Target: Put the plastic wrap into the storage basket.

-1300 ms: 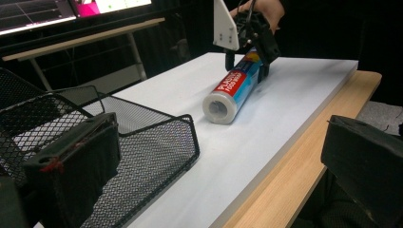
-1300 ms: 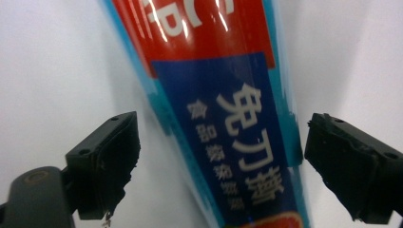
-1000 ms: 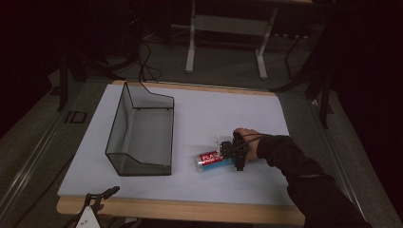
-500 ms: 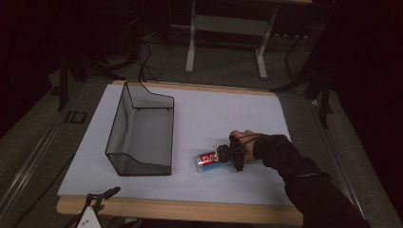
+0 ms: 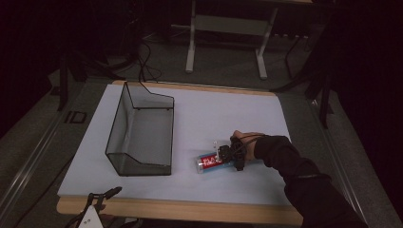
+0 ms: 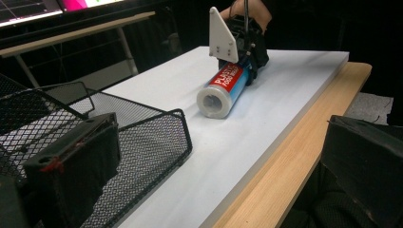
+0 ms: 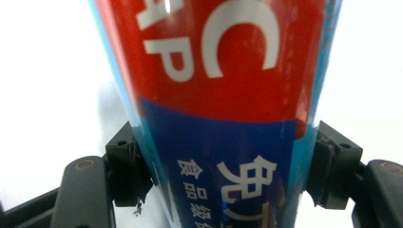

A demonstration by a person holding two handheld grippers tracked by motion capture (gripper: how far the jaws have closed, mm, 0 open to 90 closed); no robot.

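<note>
Here the red-and-blue labelled roll of plastic food wrap (image 5: pixel 212 162) lies on its side on the white table top (image 5: pixel 228 114), near the front edge and just right of the black wire-mesh basket (image 5: pixel 141 130). The right gripper (image 5: pixel 227 157) has just been closing its jaws, and their pads now press the roll from both sides. The left gripper (image 6: pixel 218 171), at the table's front-left corner, holds its jaws wide apart with nothing between them.

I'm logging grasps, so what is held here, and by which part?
The right gripper, whose jaws have just been closing, clamps the roll of plastic food wrap across its body near one end as it lies on the table.
</note>
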